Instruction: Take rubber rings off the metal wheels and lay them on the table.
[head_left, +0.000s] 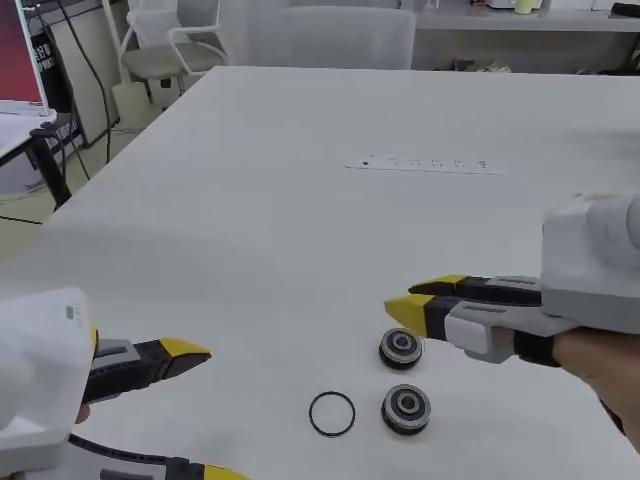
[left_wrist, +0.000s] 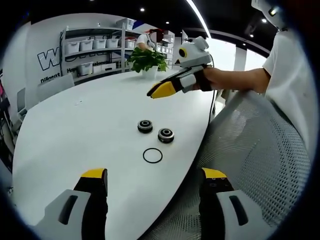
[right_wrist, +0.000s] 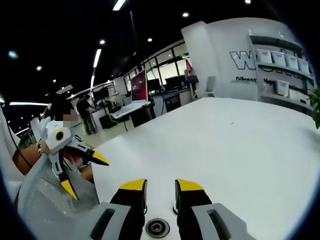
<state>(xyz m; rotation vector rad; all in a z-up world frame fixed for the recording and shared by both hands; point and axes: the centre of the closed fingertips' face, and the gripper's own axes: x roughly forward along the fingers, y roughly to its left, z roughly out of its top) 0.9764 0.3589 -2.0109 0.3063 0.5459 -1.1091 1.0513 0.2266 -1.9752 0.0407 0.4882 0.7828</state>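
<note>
One loose rubber ring (head_left: 332, 413) lies on the single white table (head_left: 300, 200). There are two metal wheels: the first wheel (head_left: 406, 409) sits just right of the ring, and the second wheel (head_left: 401, 348) is right of the ring and a little farther back. There are two grippers: the left gripper (head_left: 210, 412) is left of the ring, and the right gripper (head_left: 415, 297) is beyond the ring to its right. One white power strip (head_left: 425, 165) lies well beyond the ring. In the left gripper view, one potted plant (left_wrist: 146, 60) stands far past the ring.
</note>
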